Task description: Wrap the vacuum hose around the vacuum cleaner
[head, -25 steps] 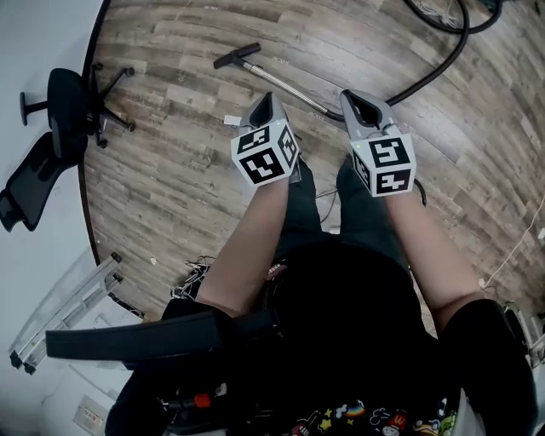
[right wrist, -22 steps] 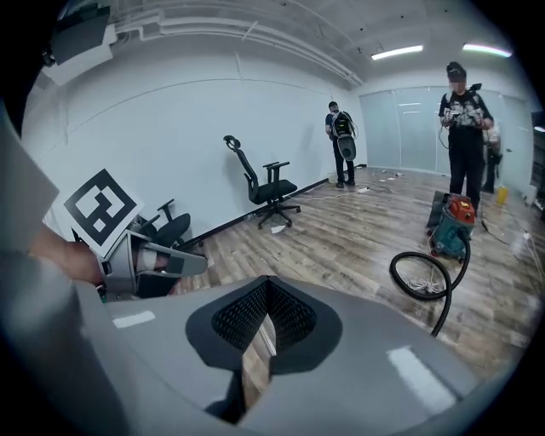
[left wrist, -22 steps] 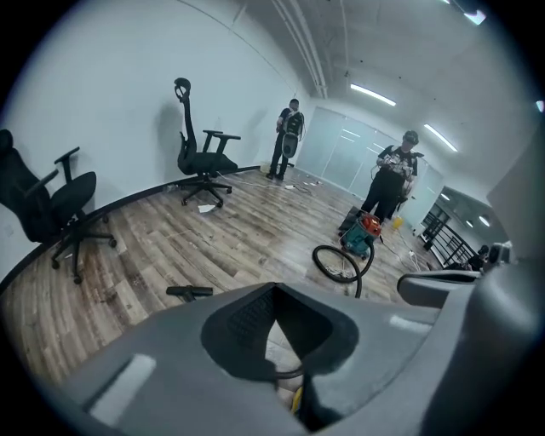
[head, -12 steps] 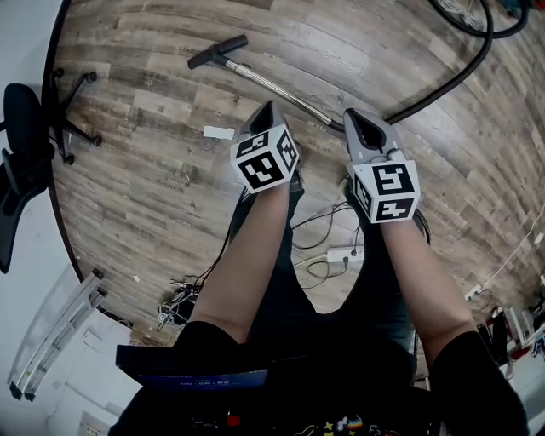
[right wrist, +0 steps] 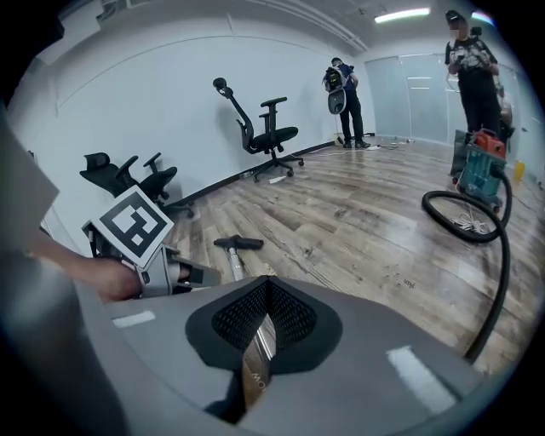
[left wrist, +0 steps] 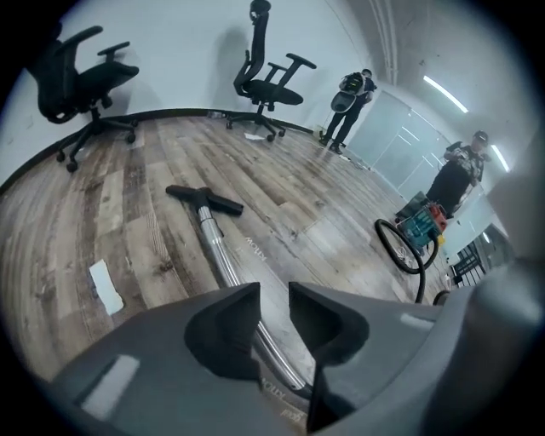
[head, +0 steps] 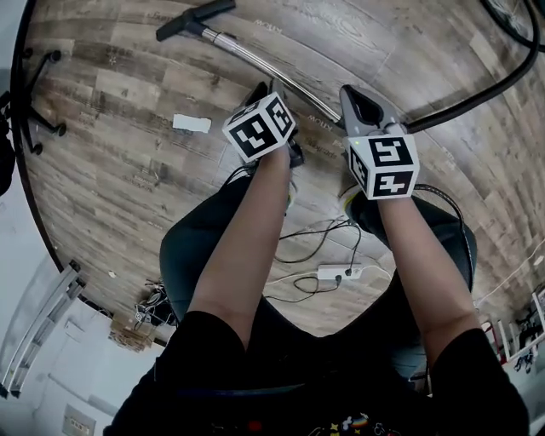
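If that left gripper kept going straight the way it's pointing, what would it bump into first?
Most likely the vacuum's metal wand lying on the floor, which lines up between the open jaws of the left gripper; depth is unclear.

Bright, even light comes from white ceiling strip lamps (right wrist: 400,14), so shadows on the grey-brown wood-plank floor (head: 128,111) are soft and faint. The long chrome vacuum tube (head: 264,64) glints along its length. Every view bows at the edges — the left gripper view and right gripper view sit inside a dark round vignette, their nearest foreground slightly blurred.
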